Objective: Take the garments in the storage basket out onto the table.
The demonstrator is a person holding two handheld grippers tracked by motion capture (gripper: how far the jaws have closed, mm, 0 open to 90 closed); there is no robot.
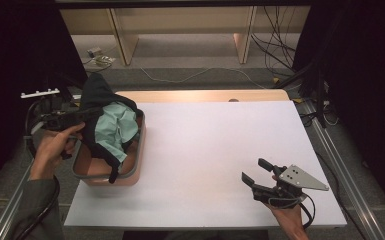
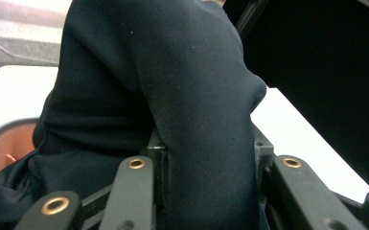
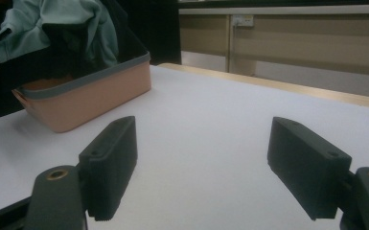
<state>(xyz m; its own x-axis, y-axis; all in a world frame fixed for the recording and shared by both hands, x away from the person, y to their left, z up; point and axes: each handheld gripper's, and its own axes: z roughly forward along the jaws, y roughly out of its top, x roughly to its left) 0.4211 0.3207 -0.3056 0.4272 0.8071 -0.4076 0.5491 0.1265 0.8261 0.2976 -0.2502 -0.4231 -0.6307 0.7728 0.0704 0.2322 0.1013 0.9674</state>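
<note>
A black garment [image 1: 96,92] [image 2: 182,96] is lifted in a bunch above a pink basket [image 1: 132,172] [image 3: 91,96] at the table's left. My left gripper [image 1: 96,113] [image 2: 206,158] is shut on a fold of it, and the cloth drapes over the jaws. A light green cloth [image 1: 114,125] [image 3: 62,24] hangs tangled in the black one; whether they are one piece I cannot tell. A black strip trails over the basket's front rim. My right gripper [image 1: 253,169] [image 3: 201,167] rests low at the table's front right, open, with nothing between its fingers.
The white table top [image 1: 215,145] stretches between the basket and the right gripper. A wooden strip [image 1: 205,95] borders its far edge. Metal rails [image 1: 340,165] run along both sides. Cables [image 1: 275,50] and shelving lie on the floor beyond.
</note>
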